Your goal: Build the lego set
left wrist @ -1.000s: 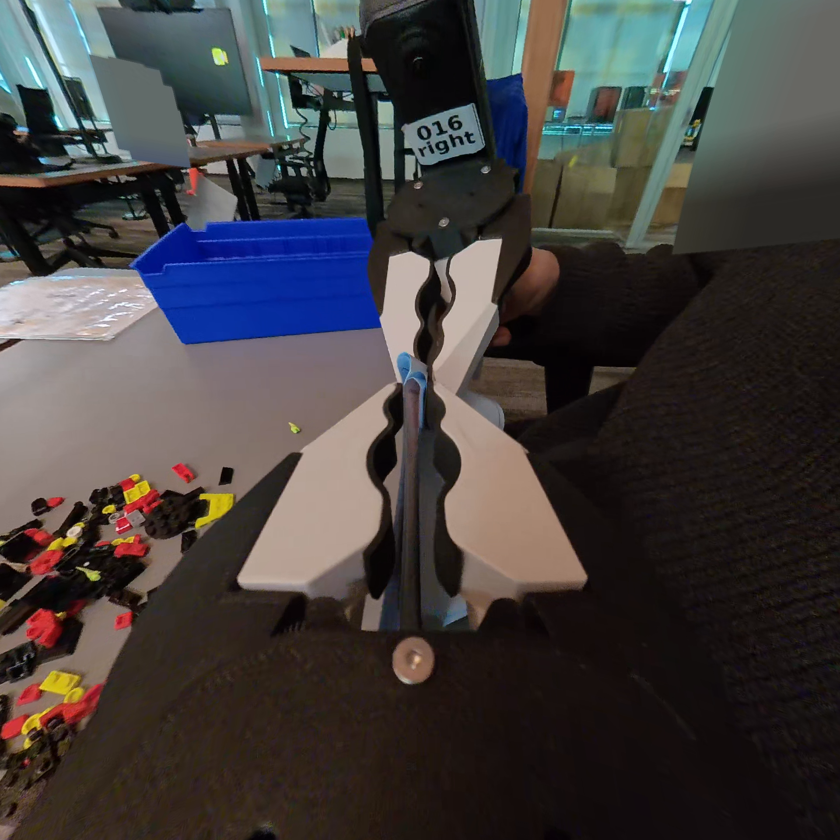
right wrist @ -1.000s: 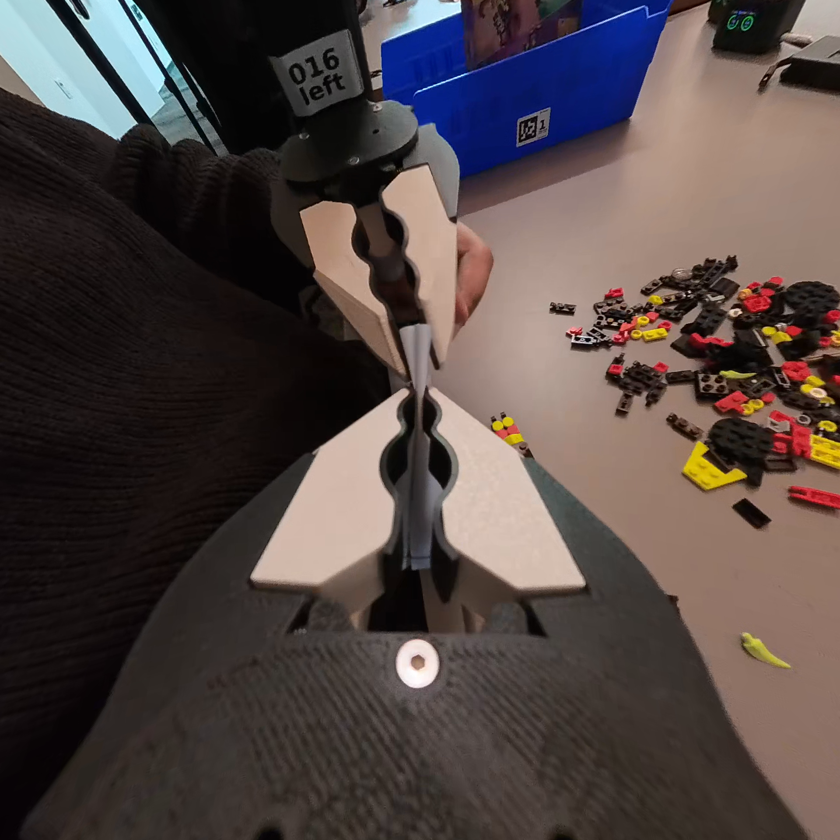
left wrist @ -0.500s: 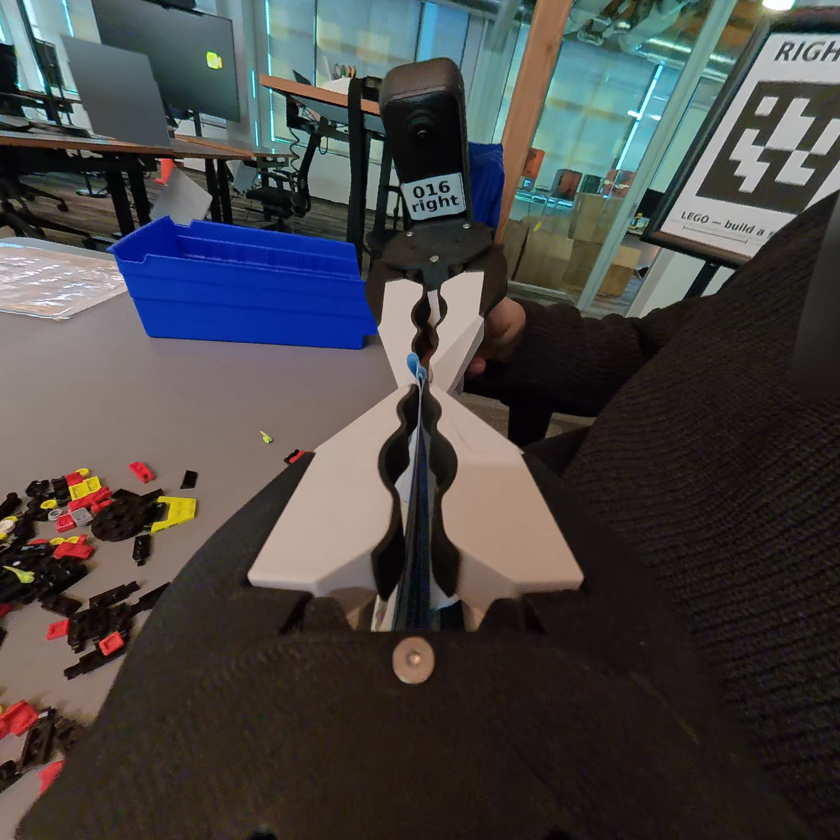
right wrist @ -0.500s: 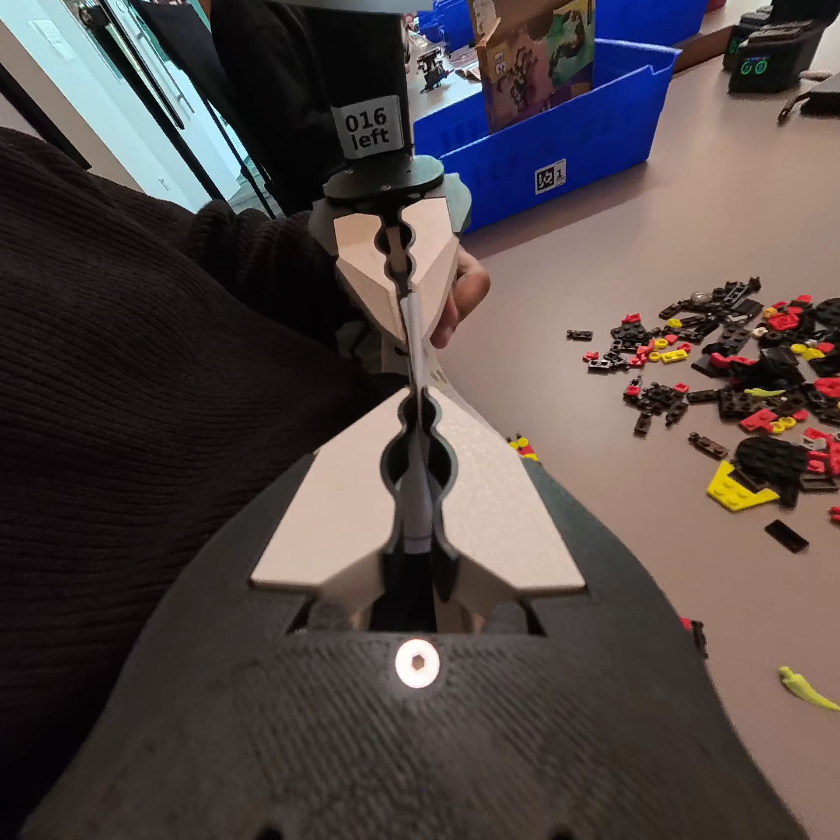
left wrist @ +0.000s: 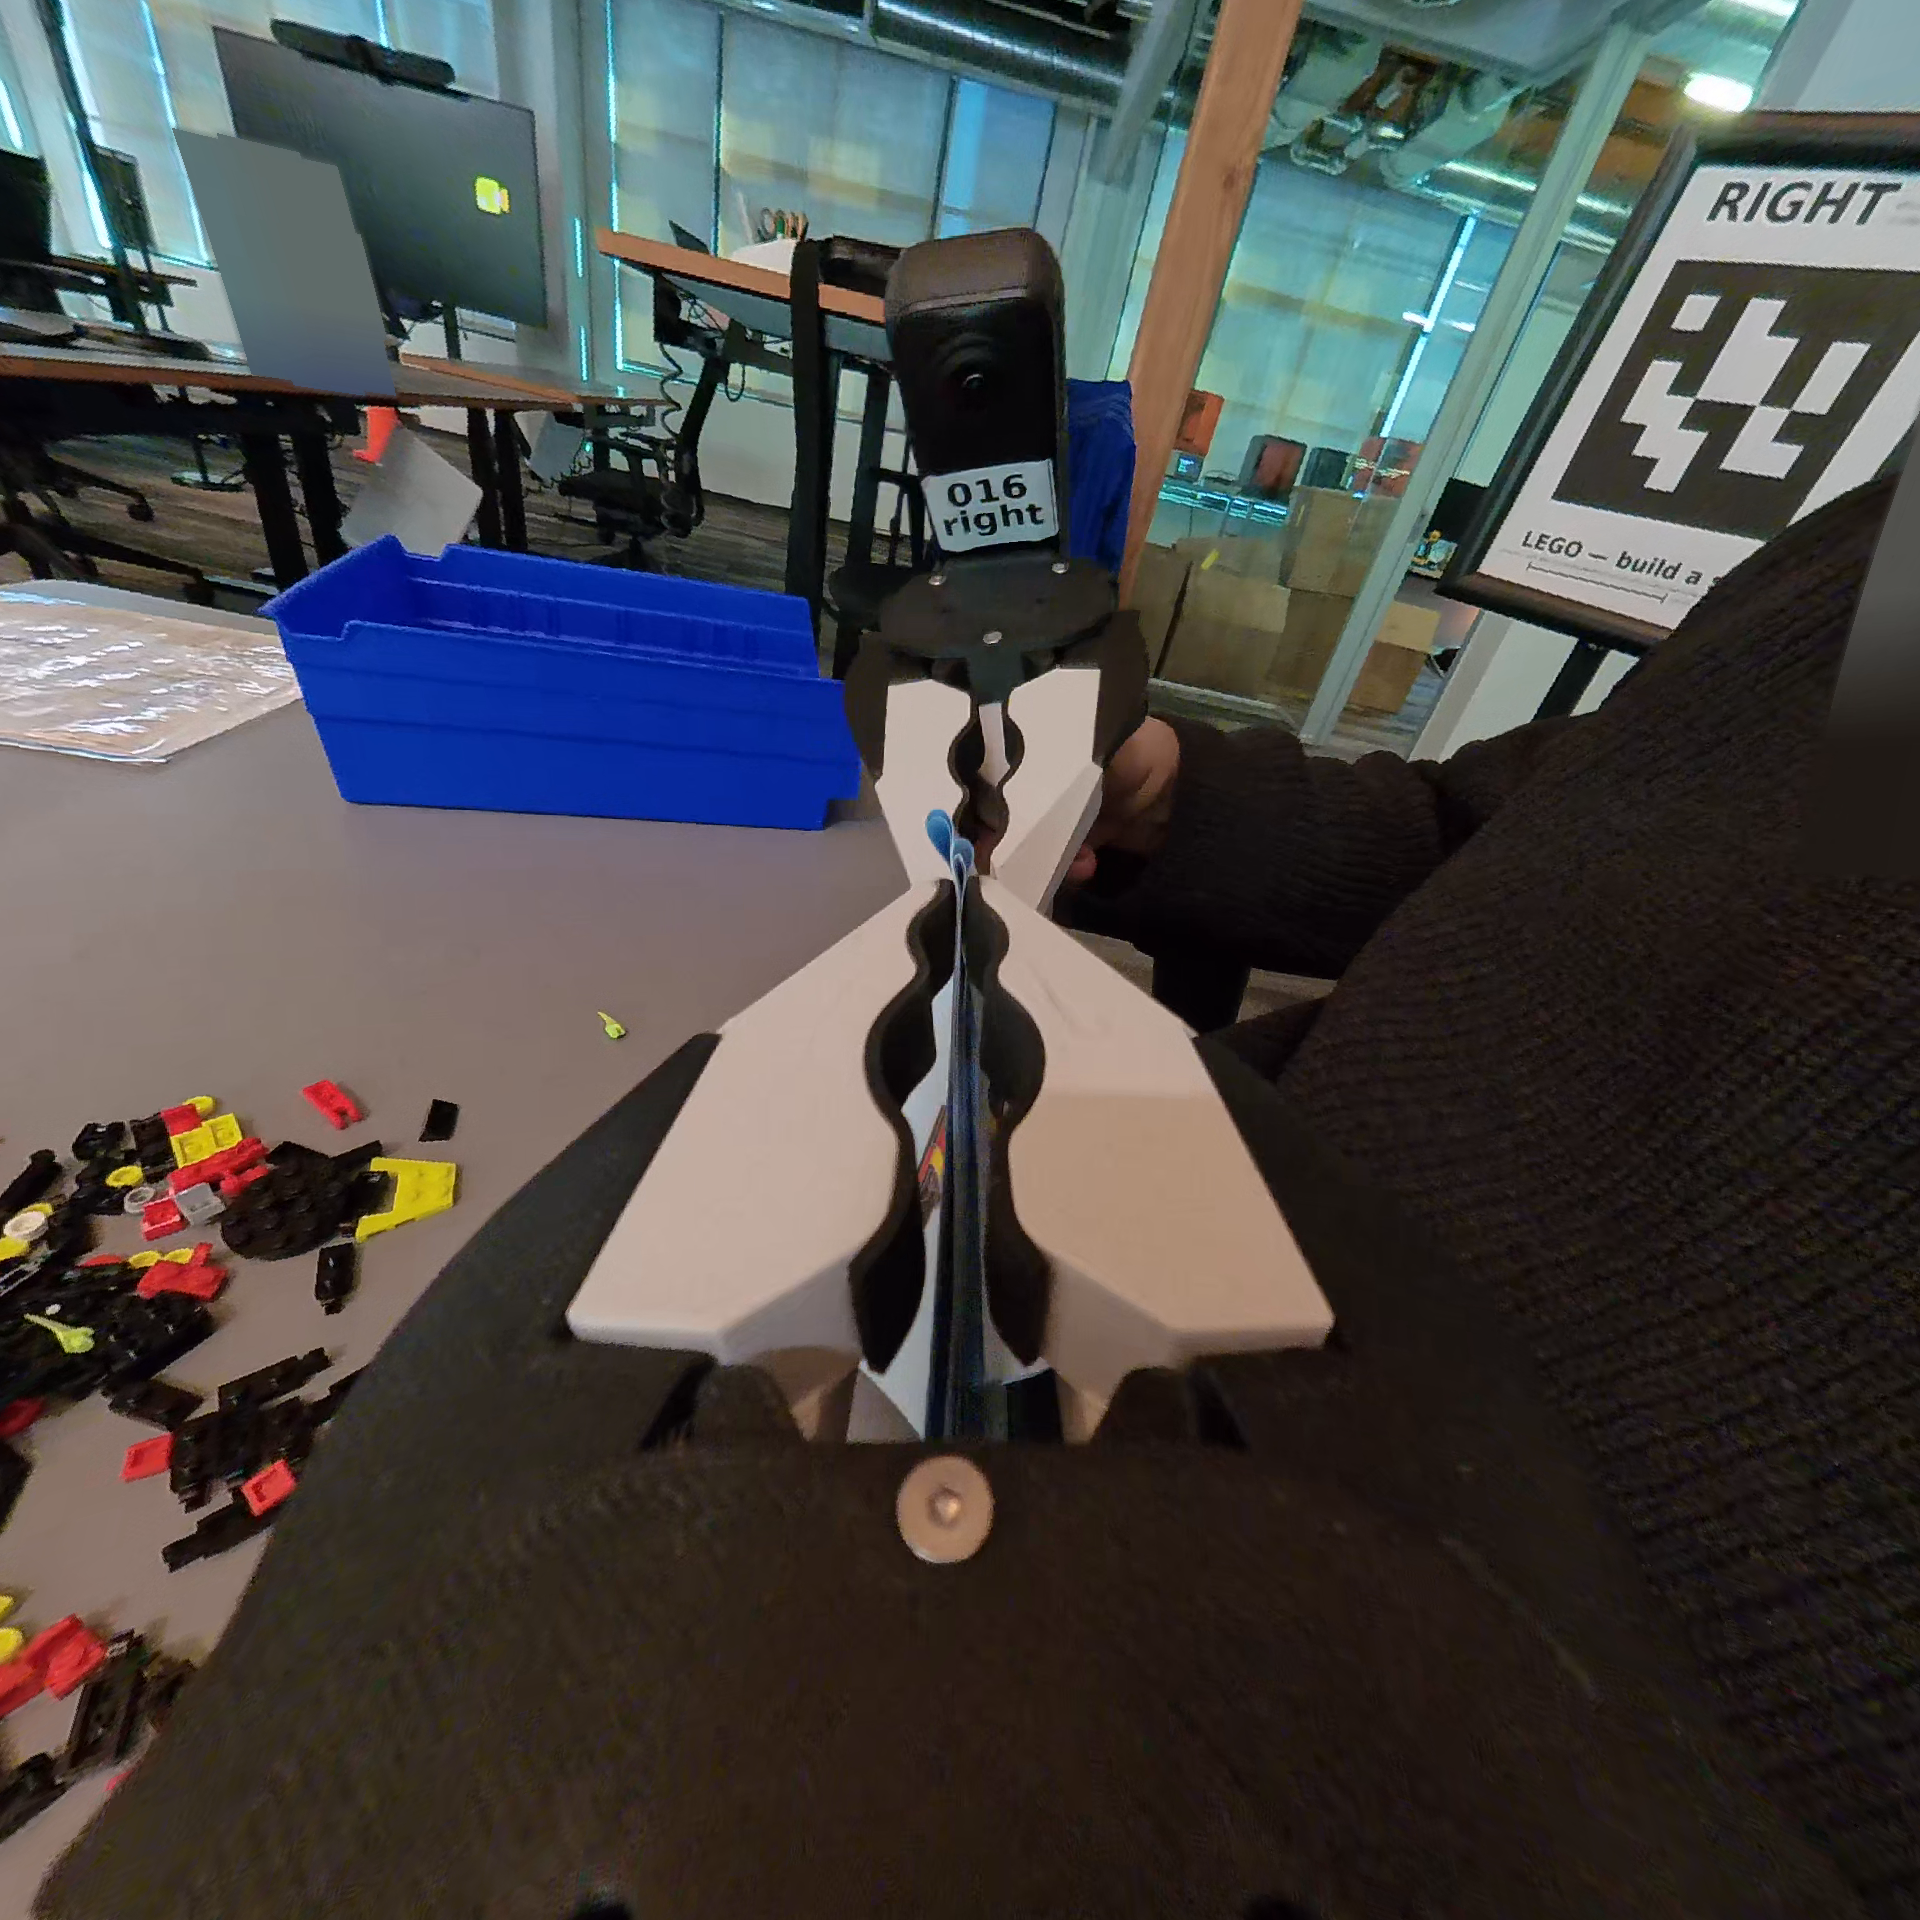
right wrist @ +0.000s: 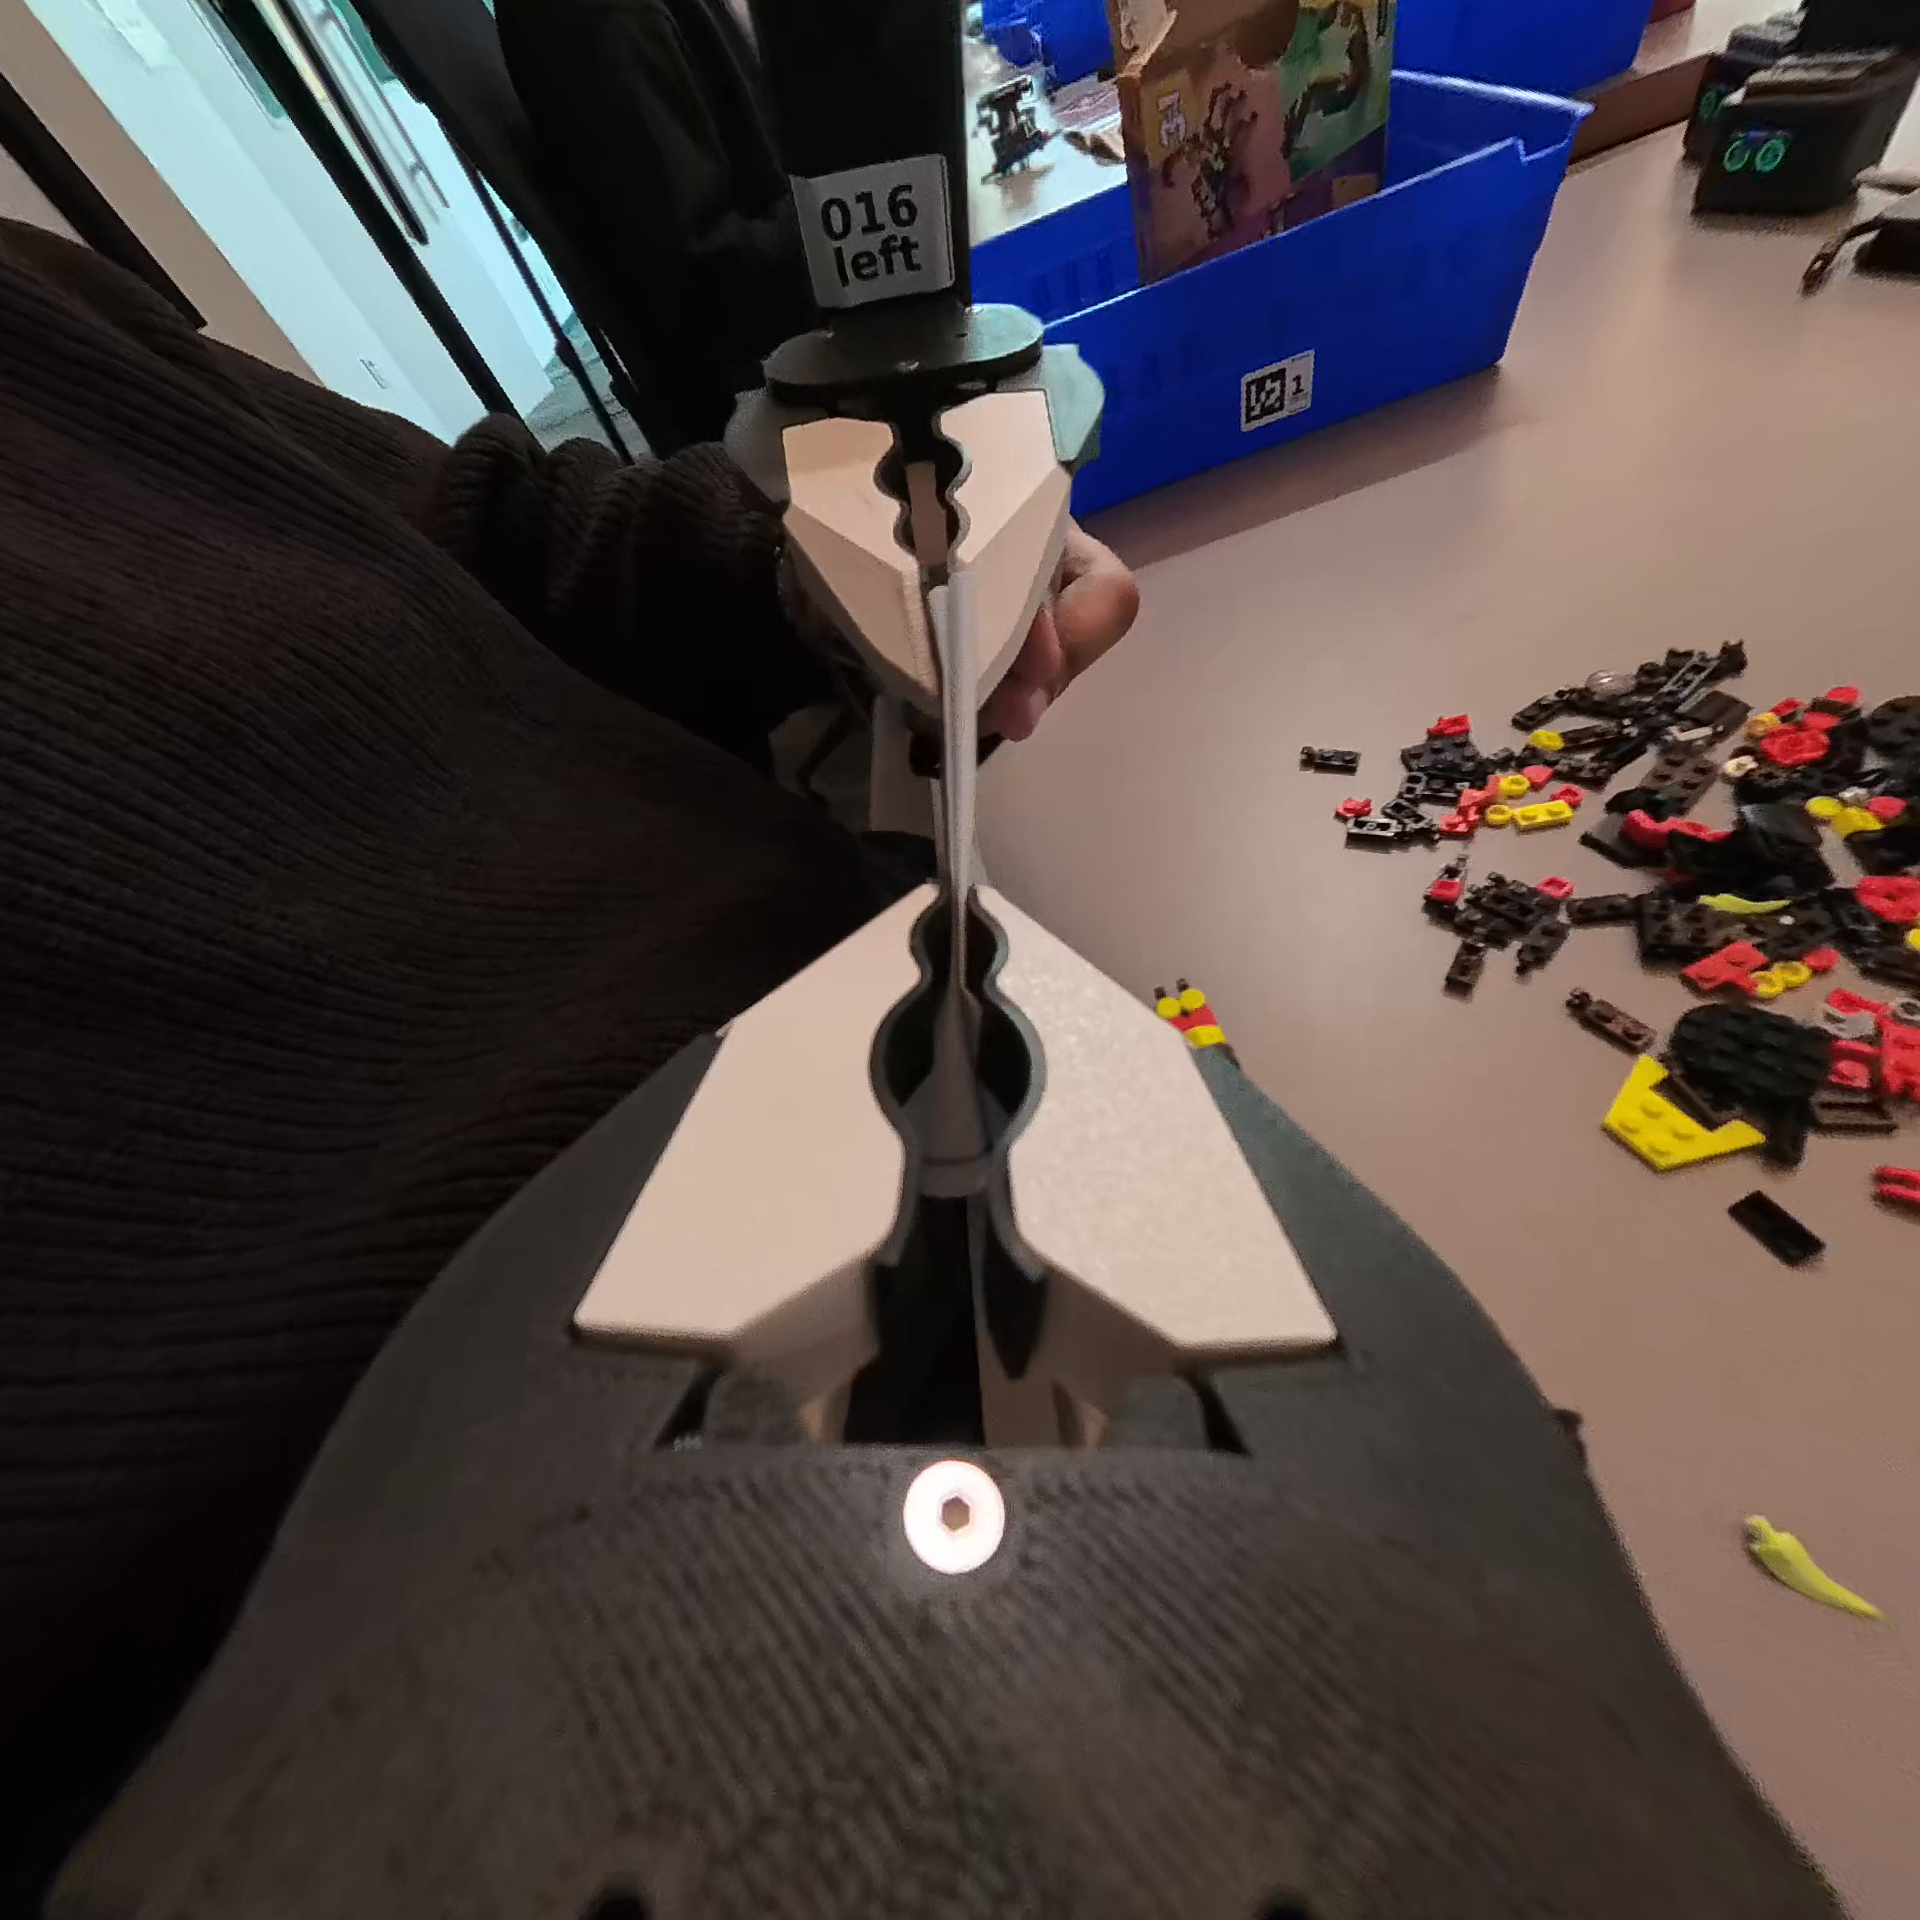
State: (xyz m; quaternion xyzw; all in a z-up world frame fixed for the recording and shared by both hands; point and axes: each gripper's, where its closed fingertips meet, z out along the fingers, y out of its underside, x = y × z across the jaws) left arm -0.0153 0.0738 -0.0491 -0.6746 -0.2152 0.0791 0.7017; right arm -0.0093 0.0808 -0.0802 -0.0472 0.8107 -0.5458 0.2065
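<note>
My left gripper (left wrist: 961, 896) and my right gripper (right wrist: 951, 896) face each other above the table's near edge. Both are shut on the same thin paper booklet, seen edge-on in the left wrist view (left wrist: 961, 1143) and in the right wrist view (right wrist: 951, 727). It spans the gap between them. The right gripper also shows in the left wrist view (left wrist: 982, 831), the left one in the right wrist view (right wrist: 935, 592). Loose black, red and yellow lego pieces (left wrist: 156, 1247) lie on the grey table (left wrist: 468, 935), also in the right wrist view (right wrist: 1714, 883).
A blue bin (left wrist: 561, 686) stands at the back of the table; another blue bin (right wrist: 1299, 312) holds a cardboard box (right wrist: 1247, 125). A yellow-green piece (right wrist: 1808, 1579) lies apart. A small red-yellow assembly (right wrist: 1190, 1013) sits by my right gripper. A plastic bag (left wrist: 104, 675) lies far left. Both grippers' tips are close together, under 4 cm apart.
The two grippers have drawn apart along the booklet, so more of it shows between them. Both views have tilted up and away from the table.
</note>
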